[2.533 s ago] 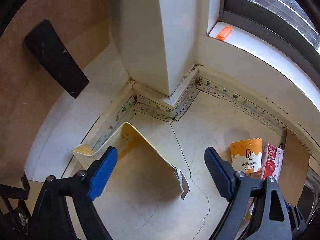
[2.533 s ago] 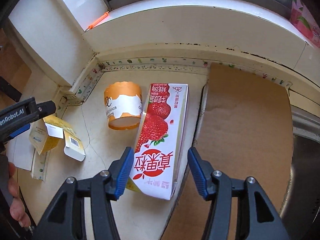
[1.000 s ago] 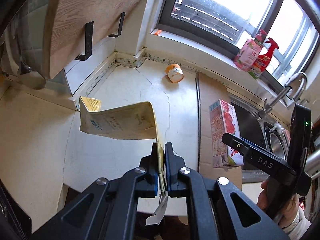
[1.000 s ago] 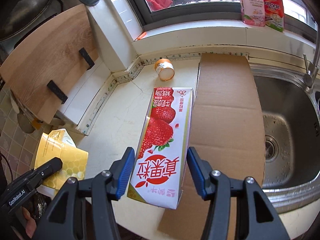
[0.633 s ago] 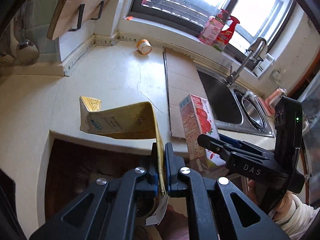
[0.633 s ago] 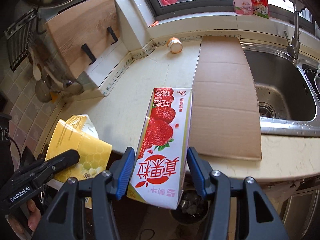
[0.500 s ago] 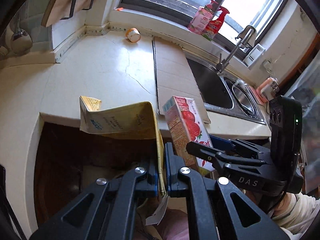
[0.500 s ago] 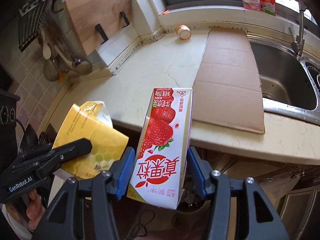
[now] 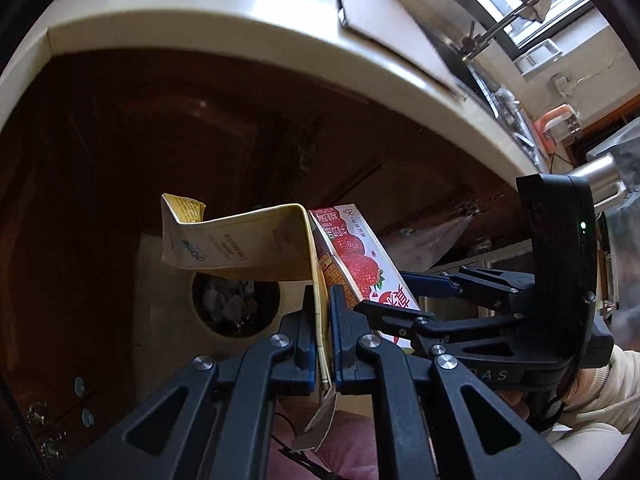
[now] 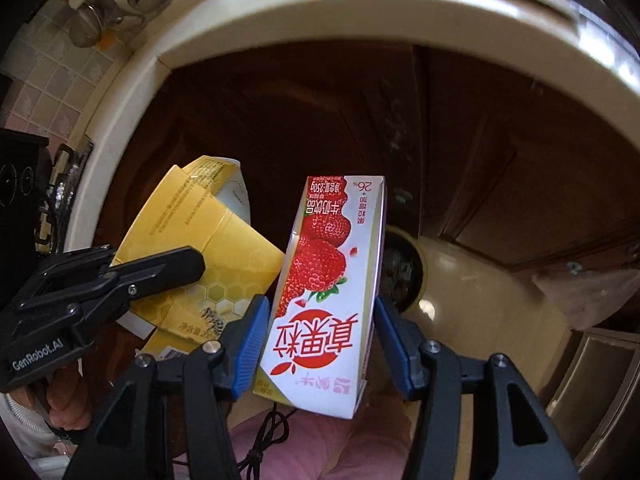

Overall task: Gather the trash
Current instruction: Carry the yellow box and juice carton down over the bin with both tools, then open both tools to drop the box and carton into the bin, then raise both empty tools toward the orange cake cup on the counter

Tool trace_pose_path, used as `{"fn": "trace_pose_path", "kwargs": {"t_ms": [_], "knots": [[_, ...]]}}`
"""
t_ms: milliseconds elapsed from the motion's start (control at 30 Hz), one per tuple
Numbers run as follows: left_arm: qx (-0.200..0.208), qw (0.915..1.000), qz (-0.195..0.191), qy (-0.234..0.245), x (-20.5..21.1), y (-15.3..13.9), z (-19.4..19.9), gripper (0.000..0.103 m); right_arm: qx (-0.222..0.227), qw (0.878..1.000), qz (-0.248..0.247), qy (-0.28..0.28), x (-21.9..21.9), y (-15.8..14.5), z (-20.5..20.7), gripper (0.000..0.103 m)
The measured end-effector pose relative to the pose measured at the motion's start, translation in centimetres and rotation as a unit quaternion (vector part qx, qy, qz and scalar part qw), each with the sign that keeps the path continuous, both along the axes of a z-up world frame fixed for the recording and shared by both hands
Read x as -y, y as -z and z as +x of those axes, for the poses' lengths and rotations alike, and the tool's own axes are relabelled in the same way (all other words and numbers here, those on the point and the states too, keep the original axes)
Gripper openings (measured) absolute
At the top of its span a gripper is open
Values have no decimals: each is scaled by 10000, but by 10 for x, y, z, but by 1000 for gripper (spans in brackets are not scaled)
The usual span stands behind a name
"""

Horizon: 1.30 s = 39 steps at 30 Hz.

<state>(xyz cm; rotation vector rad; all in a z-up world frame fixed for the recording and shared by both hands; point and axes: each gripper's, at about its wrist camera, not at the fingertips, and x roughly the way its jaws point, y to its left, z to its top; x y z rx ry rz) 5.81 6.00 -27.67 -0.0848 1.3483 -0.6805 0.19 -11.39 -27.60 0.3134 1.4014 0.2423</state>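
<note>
Below the counter edge, over a round cream bin: left gripper pinching flattened yellow box; right gripper clamped on strawberry milk carton, just beside it.

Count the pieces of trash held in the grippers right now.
2. The flattened yellow box is pinched in the left gripper; the strawberry milk carton is clamped in the right gripper. Both hang near the bin opening.

Black tongs, blue pads, cream sleeve.
</note>
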Motion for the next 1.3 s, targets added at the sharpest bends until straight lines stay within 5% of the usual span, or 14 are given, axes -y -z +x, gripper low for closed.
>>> {"fn": "trace_pose_path", "kwargs": {"t_ms": [267,500,633,767,833,1300], "knots": [[-528,9976,455,16,12,129,-7,4,-1344,9899,255,361,15,162,-4,54],[-655,9960,594,159,24,214,14,4,-1496,9882,53,314,12,241,12,56],[-693,9955,529,381,30,238,21,6,-1346,9907,51,209,12,261,20,57],[-581,9940,751,548,38,250,25,37,-1415,9896,161,221,11,279,25,58],[-518,9933,897,507,36,252,27,42,-1424,9892,161,319,13,285,24,59],[-665,9919,1084,44,9,240,23,42,-1500,9878,-154,385,12,258,6,59]]}}
